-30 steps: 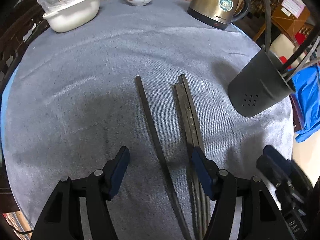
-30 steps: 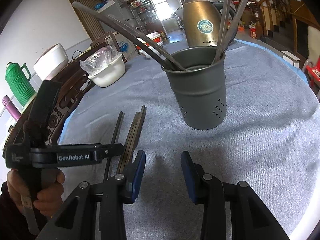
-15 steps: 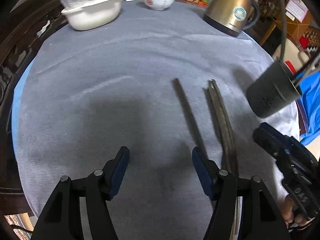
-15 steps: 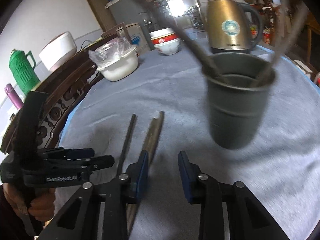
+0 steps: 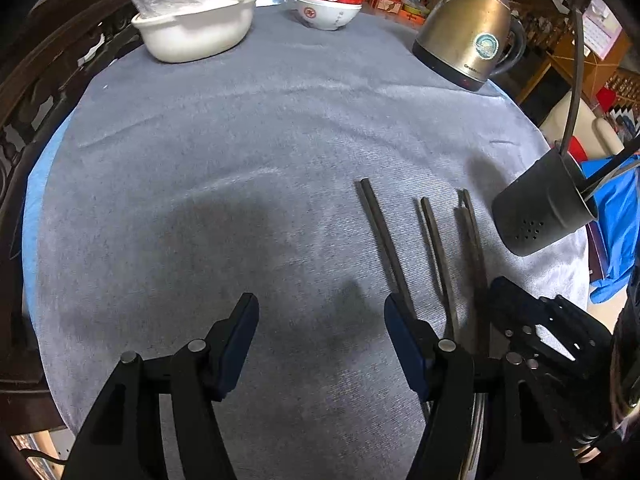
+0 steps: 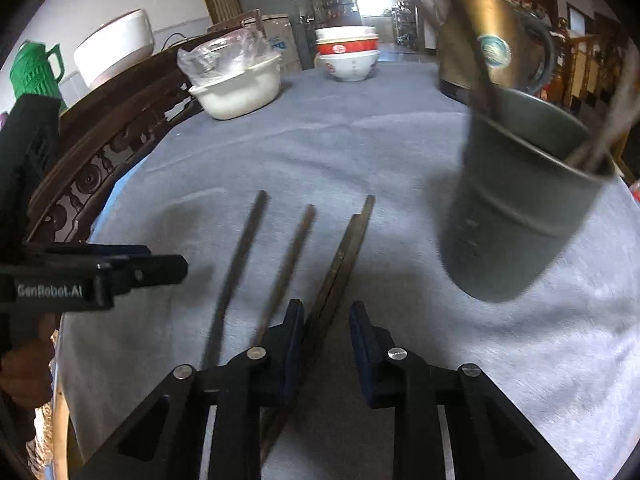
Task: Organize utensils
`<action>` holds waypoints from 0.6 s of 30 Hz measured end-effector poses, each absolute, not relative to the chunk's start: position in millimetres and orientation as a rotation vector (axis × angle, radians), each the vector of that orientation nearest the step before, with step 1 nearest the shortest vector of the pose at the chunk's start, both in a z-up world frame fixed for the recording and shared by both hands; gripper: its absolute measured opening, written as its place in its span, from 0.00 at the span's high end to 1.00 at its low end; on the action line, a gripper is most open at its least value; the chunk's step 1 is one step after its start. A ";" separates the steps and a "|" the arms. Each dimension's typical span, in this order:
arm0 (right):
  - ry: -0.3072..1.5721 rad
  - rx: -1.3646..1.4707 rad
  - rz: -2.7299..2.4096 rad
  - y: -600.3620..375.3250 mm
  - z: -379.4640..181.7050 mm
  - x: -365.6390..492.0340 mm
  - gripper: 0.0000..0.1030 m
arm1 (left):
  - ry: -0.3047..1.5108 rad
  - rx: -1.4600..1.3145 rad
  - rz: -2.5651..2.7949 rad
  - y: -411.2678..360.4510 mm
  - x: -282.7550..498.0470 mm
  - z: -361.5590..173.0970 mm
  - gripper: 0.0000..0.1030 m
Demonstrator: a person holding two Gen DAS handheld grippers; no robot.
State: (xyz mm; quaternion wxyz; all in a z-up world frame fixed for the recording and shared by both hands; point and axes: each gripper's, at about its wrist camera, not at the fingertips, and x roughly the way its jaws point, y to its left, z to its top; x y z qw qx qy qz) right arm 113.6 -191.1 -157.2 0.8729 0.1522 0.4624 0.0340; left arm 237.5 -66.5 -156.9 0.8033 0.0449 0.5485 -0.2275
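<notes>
1. Left wrist view: left claw (image 5: 320,316) tilted steeply down over the grey tablecloth (image 5: 224,168), jaws spread wide with only cloth between them.
2. Just beyond its right finger, four dark chopsticks: one single (image 5: 380,236), a second (image 5: 436,248) beside it, then a touching pair (image 5: 472,240).
3. Further right, a dark holder (image 5: 540,212) with sticks standing in it; right claw (image 5: 520,312) low beside the pair.
4. Far ahead: a white basin (image 5: 196,32), stacked bowls (image 5: 328,4), a brass kettle (image 5: 468,40).
5. Right wrist view: right claw (image 6: 323,320) angled down, jaws just narrowing around the chopstick pair (image 6: 344,256); a gap visible on the right, so not gripped yet.
6. Left of it, the other two chopsticks and the left claw (image 6: 132,268) in a hand (image 6: 24,364); holder (image 6: 520,208) ahead right, blurred.
7. Behind: carved wooden chair back (image 6: 112,136), green flask (image 6: 34,68).
</notes>
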 end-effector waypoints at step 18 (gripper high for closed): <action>0.980 0.396 0.055 -194.7 -161.8 134.8 0.92 | 1.206 0.201 -0.518 -113.6 274.9 -171.9 0.87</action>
